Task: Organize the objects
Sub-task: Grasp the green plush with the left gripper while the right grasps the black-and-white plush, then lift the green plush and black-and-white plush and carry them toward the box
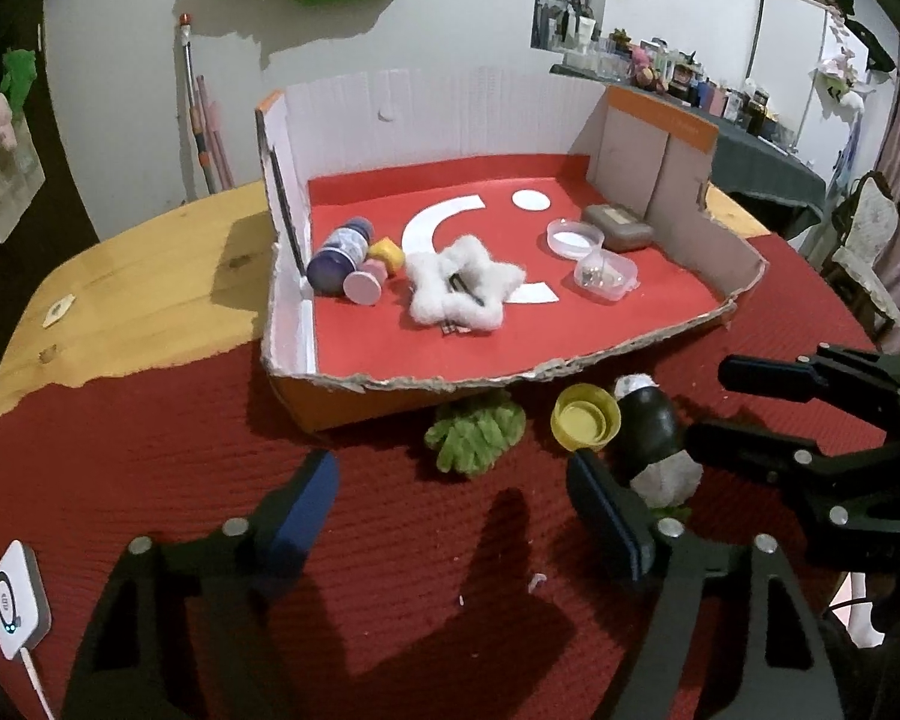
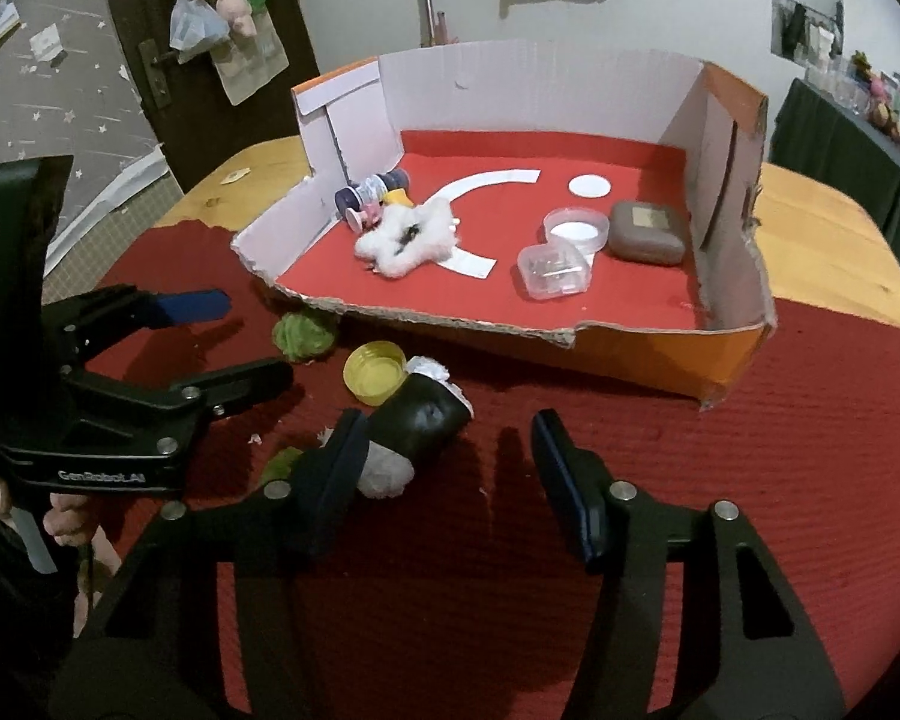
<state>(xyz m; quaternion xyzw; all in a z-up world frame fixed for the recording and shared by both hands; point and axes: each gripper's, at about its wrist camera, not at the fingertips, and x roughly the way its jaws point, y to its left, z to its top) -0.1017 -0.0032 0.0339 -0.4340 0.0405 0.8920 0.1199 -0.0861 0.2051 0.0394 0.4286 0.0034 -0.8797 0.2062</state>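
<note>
Nearest in each wrist view are that gripper's own two fingers, both sets over the red mat (image 1: 150, 468) that covers the near part of the wooden bench (image 1: 150, 276). The left gripper (image 1: 453, 504) has its fingers spread wide with only bare mat between them. The right gripper (image 2: 444, 474) also has its fingers apart with nothing clamped: its left finger (image 2: 336, 468) lies just beside or against a black-and-white plush (image 2: 420, 420) that rests on the mat outside the gap; whether they touch cannot be told.

Just beyond the plush, touching it, sits a yellow cap (image 2: 375, 372), open side up. To the left of the cap lies a green fuzzy toy (image 2: 303, 333), close to the front wall of a cardboard tray (image 2: 630, 348).

The tray stands on the bench with a torn, low front edge and taller white walls behind; its floor is red with white paper shapes. Inside, near to far: a white fuzzy star (image 1: 462, 288) at the middle, a clear box (image 1: 606, 273) to the right, then a round clear dish (image 1: 573, 235) and a grey case (image 1: 618, 227) touching it. At the left wall lie a purple bottle (image 1: 339, 258), a pink spool (image 1: 366, 285) and a small yellow piece (image 1: 388, 253), bunched together.

A white device (image 1: 15, 606) with a cable lies at the mat's near left edge.
</note>
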